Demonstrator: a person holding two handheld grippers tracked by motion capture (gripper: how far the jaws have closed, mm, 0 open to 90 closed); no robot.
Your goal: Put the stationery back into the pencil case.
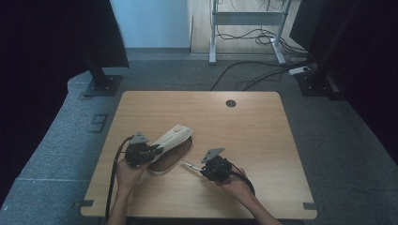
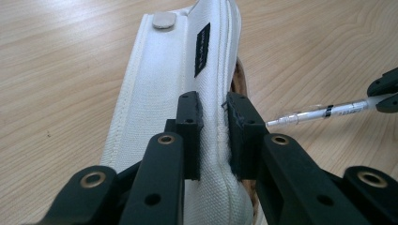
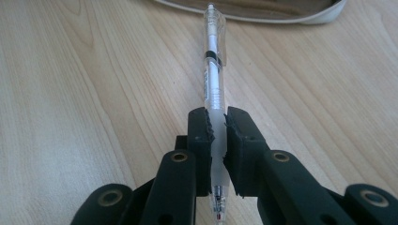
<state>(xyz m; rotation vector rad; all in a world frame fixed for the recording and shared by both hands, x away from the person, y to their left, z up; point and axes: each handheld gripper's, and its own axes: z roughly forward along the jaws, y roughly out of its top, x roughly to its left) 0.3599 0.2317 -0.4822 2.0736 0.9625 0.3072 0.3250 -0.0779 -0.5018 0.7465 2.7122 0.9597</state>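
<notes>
Left tool (image 2: 213, 126) pinching white pencil case (image 2: 173, 89) flap, lifted over bench (image 1: 244, 136) (brown interior mostly hidden). Right tool (image 3: 217, 136) clamped on clear pen (image 3: 213, 79), at 4 o'clock from case; tip cut off below.

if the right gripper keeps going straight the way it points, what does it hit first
Most likely the open pencil case. The right gripper, shut on the clear pen, aims the pen's end at the case's rim, with bare table between. Depth is hard to judge.
</notes>
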